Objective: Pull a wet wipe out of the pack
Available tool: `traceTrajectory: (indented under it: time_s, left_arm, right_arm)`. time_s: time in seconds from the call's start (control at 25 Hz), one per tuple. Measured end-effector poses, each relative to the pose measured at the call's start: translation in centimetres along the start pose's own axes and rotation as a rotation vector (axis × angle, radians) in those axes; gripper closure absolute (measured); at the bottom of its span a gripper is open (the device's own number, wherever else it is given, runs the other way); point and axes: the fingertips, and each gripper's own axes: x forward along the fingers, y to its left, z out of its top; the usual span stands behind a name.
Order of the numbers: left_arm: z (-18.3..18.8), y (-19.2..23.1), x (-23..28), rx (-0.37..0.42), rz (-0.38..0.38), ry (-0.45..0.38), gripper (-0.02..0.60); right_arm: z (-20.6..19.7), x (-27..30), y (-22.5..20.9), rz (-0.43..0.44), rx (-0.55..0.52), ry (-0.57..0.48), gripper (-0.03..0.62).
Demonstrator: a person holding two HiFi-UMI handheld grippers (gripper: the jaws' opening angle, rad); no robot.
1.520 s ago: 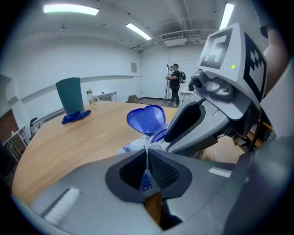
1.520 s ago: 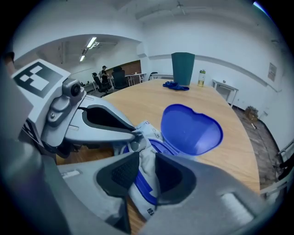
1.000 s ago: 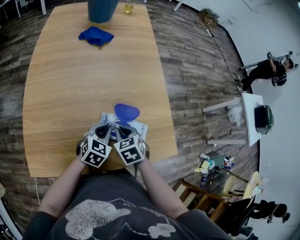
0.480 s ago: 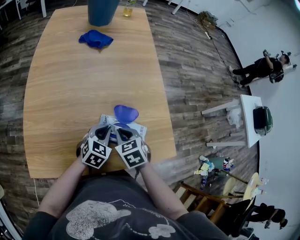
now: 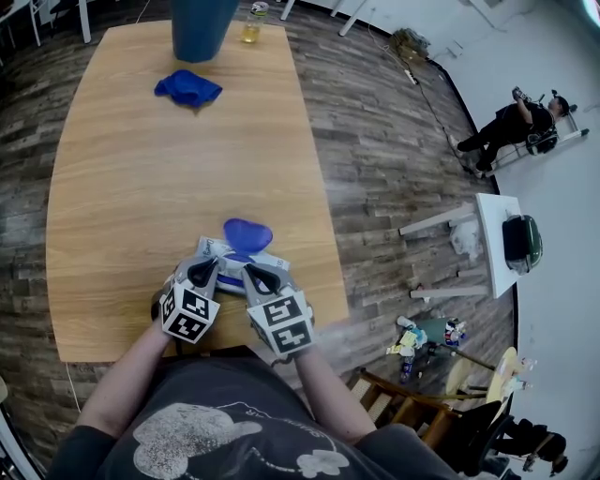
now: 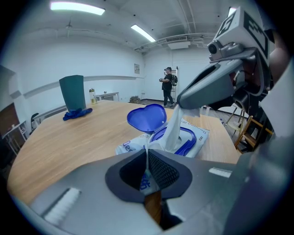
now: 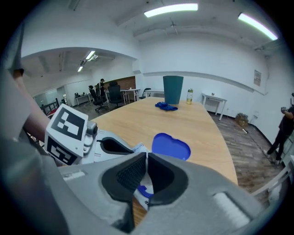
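The white wet-wipe pack (image 5: 234, 259) lies near the front edge of the wooden table (image 5: 122, 187), its blue heart-shaped lid (image 5: 247, 234) flipped open. My left gripper (image 5: 206, 272) is shut on the pack's near edge (image 6: 138, 144); white film shows between its pads (image 6: 161, 170). My right gripper (image 5: 257, 276) is shut on a white wipe (image 6: 173, 129), which stretches up from the pack's blue-rimmed opening (image 6: 186, 140) to the right gripper (image 6: 183, 102). In the right gripper view a thin white strip sits between the shut jaws of that gripper (image 7: 146, 158).
A crumpled blue cloth (image 5: 187, 87), a tall teal container (image 5: 200, 21) and a small bottle (image 5: 251, 22) stand at the table's far end. The table's right edge (image 5: 330, 253) is close by. A wooden chair (image 5: 412, 394) stands on the floor at lower right.
My right gripper has risen and come back toward me, its marker cube now larger and lower in the head view, and a wipe stretches out of the pack. The left gripper stayed put.
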Motion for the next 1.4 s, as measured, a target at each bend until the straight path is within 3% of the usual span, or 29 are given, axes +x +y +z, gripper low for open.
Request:
traceTrajectory:
  time_s: [0.36, 0.52, 0.72, 0.88, 0.96, 1.04, 1.2, 1.4]
  left_arm:
    - [-0.1, 0.3, 0.2, -0.034, 0.002, -0.028, 0.543]
    - [0.5, 0.4, -0.4, -0.065, 0.0, -0.082, 0.545]
    - [1.3, 1.4, -2.0, -0.078, 0.033, -0.149, 0.437]
    - [1.6, 2.4, -4.5, -0.137, 0.041, -0.204, 0.403]
    - [2.6, 2.9, -5.9, -0.194, 0.044, -0.263, 0.413]
    - [3.7, 2.9, -7.2, -0.241, 0.039, -0.319, 0.462]
    - [4.0, 2.1, -9.0, -0.255, -0.011, -0.375, 0.563]
    - [3.0, 0.7, -10.0, -0.258, -0.096, -0.374, 0.563]
  right_arm:
    - [1.6, -3.1, -3.0, -0.083, 0.075, -0.094, 0.588]
    - [1.9, -3.9, -3.4, -0.093, 0.09, -0.122, 0.588]
    - [1.8, -3.8, -3.2, -0.103, 0.122, -0.136, 0.588]
    - [1.8, -3.8, -2.6, -0.118, 0.132, -0.139, 0.588]
    - [1.6, -3.7, -2.4, -0.139, 0.146, -0.142, 0.588]
    - [1.3, -4.0, -2.3, -0.175, 0.164, -0.153, 0.588]
    - [0.7, -5.5, -1.4, -0.258, 0.199, -0.184, 0.588]
    - [-1.3, -8.2, -1.4, -0.368, 0.252, -0.209, 0.588]
